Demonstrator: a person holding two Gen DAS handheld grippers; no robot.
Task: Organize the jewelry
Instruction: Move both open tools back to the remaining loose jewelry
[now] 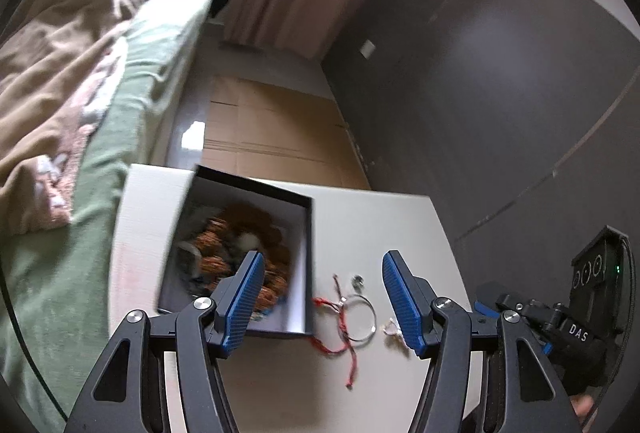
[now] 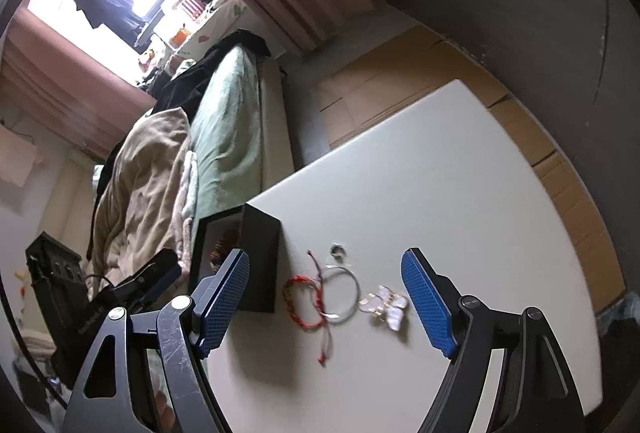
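Observation:
On the white table stands an open black box with brown bead bracelets inside. Just right of it lie a red cord bracelet, a silver bangle, a small ring and a white shell piece. My left gripper hangs open above the box's right wall and these pieces, holding nothing. The right wrist view shows the box, red bracelet, bangle, ring and shell piece, with my right gripper open and empty over them.
A bed with a green sheet and a tan blanket runs along the table's left side. Flattened cardboard covers the floor beyond the table. A dark wall rises on the right. The other gripper sits close at the right edge.

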